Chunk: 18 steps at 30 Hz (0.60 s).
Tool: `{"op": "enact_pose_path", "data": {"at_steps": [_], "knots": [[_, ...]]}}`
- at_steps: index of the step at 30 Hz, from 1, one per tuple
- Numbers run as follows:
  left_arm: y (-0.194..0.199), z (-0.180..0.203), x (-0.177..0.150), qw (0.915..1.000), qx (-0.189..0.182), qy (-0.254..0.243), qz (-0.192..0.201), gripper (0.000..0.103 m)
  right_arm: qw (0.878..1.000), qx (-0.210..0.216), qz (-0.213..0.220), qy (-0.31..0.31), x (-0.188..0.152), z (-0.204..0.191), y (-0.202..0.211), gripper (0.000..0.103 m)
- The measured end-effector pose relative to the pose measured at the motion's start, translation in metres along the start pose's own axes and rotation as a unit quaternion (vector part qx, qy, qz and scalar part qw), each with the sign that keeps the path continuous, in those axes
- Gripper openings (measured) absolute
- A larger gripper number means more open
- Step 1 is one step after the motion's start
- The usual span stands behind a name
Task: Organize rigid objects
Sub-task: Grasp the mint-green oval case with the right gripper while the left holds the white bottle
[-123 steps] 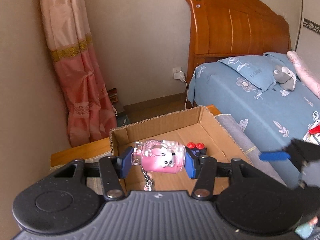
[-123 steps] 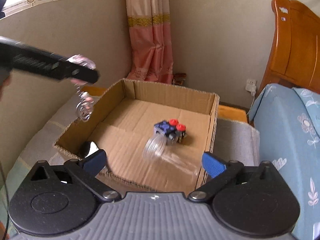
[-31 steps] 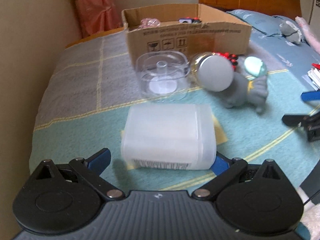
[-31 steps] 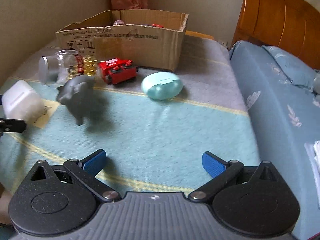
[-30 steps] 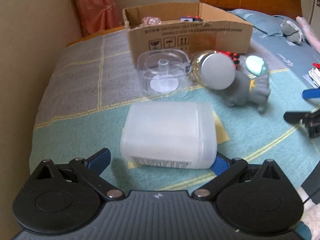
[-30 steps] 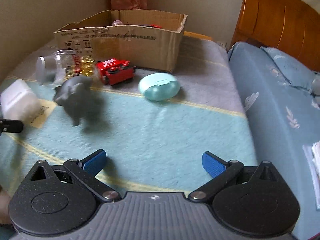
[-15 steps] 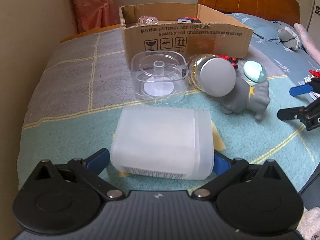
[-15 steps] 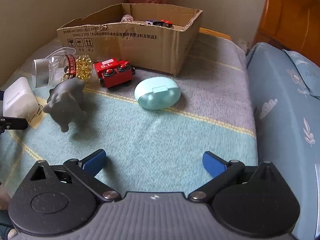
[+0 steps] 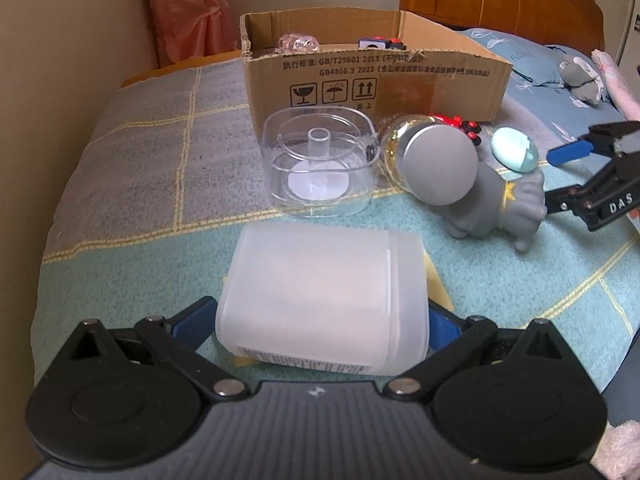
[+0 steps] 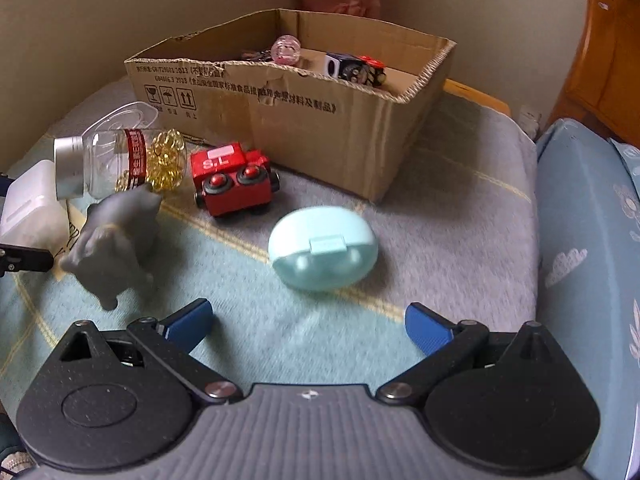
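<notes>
A frosted white plastic box (image 9: 320, 292) lies on its side on the bed, on a yellow slip. My left gripper (image 9: 316, 322) is open, with a finger on each side of that box, close to or just touching it. My right gripper (image 10: 308, 326) is open and empty, just short of a mint oval case (image 10: 323, 254). Left of the case are a red toy train (image 10: 232, 178), a grey elephant figure (image 10: 116, 236) and a tipped jar of gold clips (image 10: 120, 162). A clear square container (image 9: 318, 160) stands beyond the white box.
The cardboard box (image 10: 304, 120) stands open at the back with a pink keychain (image 10: 286, 50) and a dark toy with red buttons (image 10: 354, 68) inside. A wall runs along the left. The wooden headboard (image 9: 500, 4) and blue bedding (image 10: 592, 220) lie to the right.
My left gripper has slid forward, so the white box now sits deeper between its fingers. My right gripper has come lower and closer to the mint case.
</notes>
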<state>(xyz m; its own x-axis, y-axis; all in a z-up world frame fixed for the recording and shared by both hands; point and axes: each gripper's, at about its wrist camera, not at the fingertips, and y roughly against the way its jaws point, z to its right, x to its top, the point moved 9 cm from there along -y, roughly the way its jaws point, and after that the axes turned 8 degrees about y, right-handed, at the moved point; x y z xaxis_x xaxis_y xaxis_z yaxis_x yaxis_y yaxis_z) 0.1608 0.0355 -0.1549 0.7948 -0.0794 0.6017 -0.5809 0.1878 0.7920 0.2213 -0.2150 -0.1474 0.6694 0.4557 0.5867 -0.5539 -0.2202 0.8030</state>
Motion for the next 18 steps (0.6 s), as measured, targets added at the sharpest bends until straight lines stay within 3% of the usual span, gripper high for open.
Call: {"op": "enact_pose_path", "data": {"at_steps": [8, 18], "knots": [[-0.001, 0.001, 0.002, 1.0000, 0.000, 0.000, 0.002, 0.102, 1.000, 0.006, 0.008, 0.013, 0.017, 0.003, -0.012, 0.101], [-0.001, 0.000, 0.003, 1.0000, -0.001, -0.001, 0.003, 0.102, 1.000, -0.001, 0.022, 0.010, 0.034, 0.004, -0.014, 0.069]]}}
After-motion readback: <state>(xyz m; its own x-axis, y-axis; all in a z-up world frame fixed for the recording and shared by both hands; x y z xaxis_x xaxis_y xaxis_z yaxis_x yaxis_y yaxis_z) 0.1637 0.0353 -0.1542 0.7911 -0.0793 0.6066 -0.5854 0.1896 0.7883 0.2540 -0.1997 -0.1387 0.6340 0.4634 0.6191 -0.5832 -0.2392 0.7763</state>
